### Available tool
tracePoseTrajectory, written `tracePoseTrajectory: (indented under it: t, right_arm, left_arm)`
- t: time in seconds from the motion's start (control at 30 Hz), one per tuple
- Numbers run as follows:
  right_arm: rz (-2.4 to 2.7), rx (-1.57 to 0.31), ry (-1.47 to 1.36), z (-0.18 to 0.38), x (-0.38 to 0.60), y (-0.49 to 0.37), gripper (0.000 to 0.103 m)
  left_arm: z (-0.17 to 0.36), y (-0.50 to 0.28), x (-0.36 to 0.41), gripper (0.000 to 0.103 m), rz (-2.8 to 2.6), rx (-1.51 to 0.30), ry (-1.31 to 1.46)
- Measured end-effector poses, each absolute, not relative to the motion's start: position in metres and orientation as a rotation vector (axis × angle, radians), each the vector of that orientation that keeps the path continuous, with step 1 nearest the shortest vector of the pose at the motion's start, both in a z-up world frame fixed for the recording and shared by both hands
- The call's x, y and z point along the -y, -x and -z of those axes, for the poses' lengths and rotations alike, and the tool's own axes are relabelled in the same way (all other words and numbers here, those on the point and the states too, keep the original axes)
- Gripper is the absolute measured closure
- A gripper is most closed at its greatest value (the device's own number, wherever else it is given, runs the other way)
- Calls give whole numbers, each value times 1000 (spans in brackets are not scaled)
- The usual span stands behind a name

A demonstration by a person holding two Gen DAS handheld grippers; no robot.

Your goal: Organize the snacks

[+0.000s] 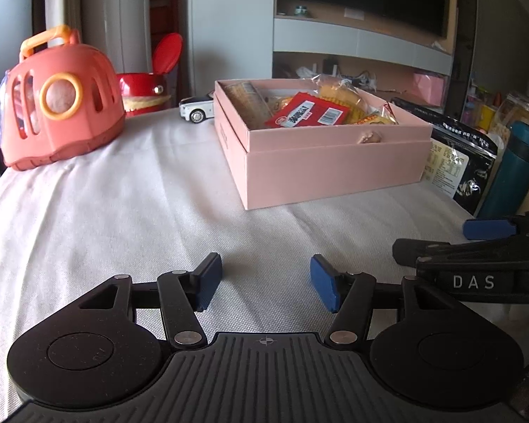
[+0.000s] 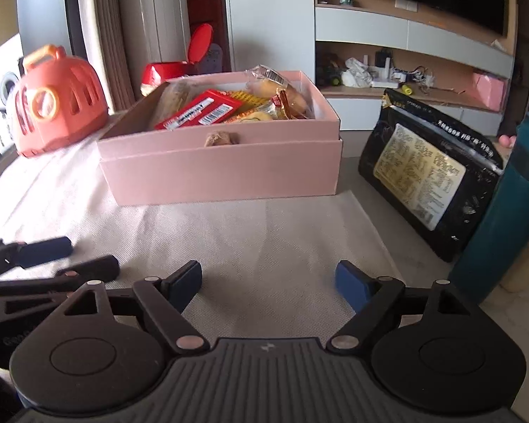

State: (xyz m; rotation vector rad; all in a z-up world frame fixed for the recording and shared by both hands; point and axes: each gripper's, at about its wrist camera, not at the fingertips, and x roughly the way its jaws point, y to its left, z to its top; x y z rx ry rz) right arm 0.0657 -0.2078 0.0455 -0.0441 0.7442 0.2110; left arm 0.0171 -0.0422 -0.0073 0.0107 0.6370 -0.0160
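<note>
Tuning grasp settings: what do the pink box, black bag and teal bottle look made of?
Pink box: likely matte paperboard, with flat walls, crisp folded edges and no shine.
Black bag: probably glossy plastic or foil laminate; it crinkles, glints, and carries a printed label.
Teal bottle: smooth satin finish, possibly coated metal or hard plastic; the pictures cannot settle which.

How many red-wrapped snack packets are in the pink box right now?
1. A single red packet lies on top of the other snacks, left of middle in the pink box. More may be hidden beneath the pile or behind the box's near wall.
</note>
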Motion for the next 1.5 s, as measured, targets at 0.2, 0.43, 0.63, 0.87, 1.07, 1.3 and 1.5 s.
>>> tracePoseTrajectory:
  t: [0.2, 0.43, 0.63, 0.87, 1.07, 1.3, 1.5]
  right_arm:
    - [-200, -749, 31, -45, 213, -64, 13]
    - [-204, -747, 38, -44, 213, -64, 13]
    - [-205, -746, 36, -44, 214, -65, 13]
    - [-206, -745, 33, -44, 214, -65, 13]
    - [-206, -745, 32, -44, 214, -65, 13]
    - [-206, -745, 32, -44, 214, -65, 13]
    - [-207, -745, 32, -43, 214, -65, 13]
  left_arm:
    - [8, -18, 43, 40, 14, -638, -7]
    - [8, -18, 42, 40, 15, -638, -3]
    - [8, -18, 42, 40, 15, -638, -4]
    - [8, -18, 42, 40, 15, -638, -3]
    - [8, -18, 42, 40, 15, -638, -3]
    - [8, -18, 42, 41, 15, -638, -3]
    - [8, -18, 42, 41, 15, -638, -3]
